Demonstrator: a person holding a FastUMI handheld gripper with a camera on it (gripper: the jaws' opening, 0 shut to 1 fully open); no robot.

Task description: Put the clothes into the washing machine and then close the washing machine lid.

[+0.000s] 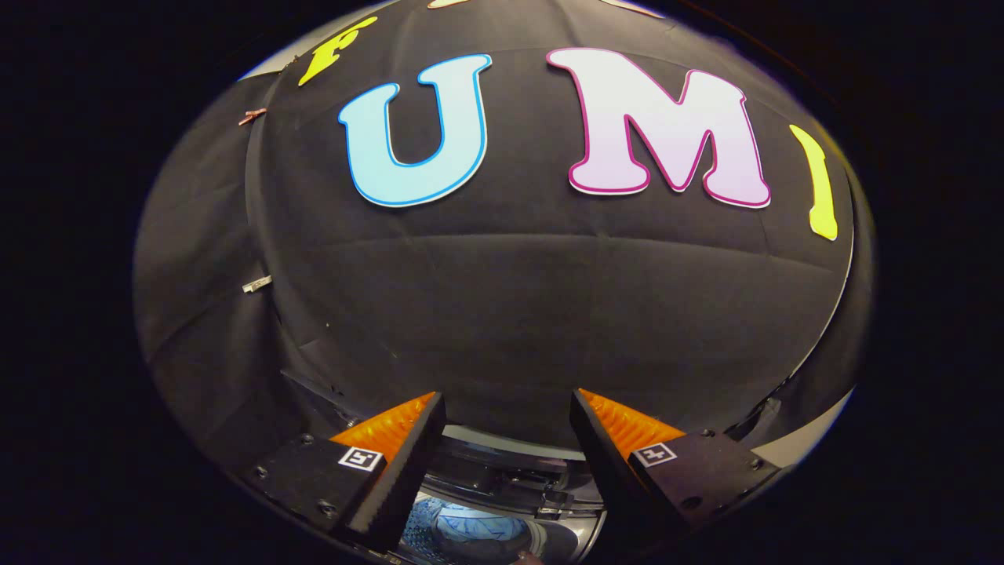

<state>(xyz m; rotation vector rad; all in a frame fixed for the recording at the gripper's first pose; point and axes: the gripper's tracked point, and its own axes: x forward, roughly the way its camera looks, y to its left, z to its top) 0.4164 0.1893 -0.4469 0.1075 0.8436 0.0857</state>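
a small reddish clip (252, 117) was pinned to the booth's black cloth wall (510, 314) at about ten o'clock from the middle of the scene, and lower down on the same seam, near nine o'clock, a pale clip (256, 283) sat on the cloth. the wall itself rose beyond the fingers and took up most of what lay ahead, with a fold line running across it.

the gripper (506, 404) was held high, its two fingers spread wide apart with nothing between them, neither finger touching anything. a square black-and-white marker showed on each finger body.

in the gap between the fingers, toward six o'clock, lay the open washing machine (502, 463), its back rim and dark hinge area just past the fingertips. deeper in that gap, at six o'clock and close under the left finger, the blue clothes (463, 530) lay bunched inside the drum, well apart from both fingers.

at four o'clock, past the right finger, a pale strip of surface (808, 435) showed below the edge of the cloth.
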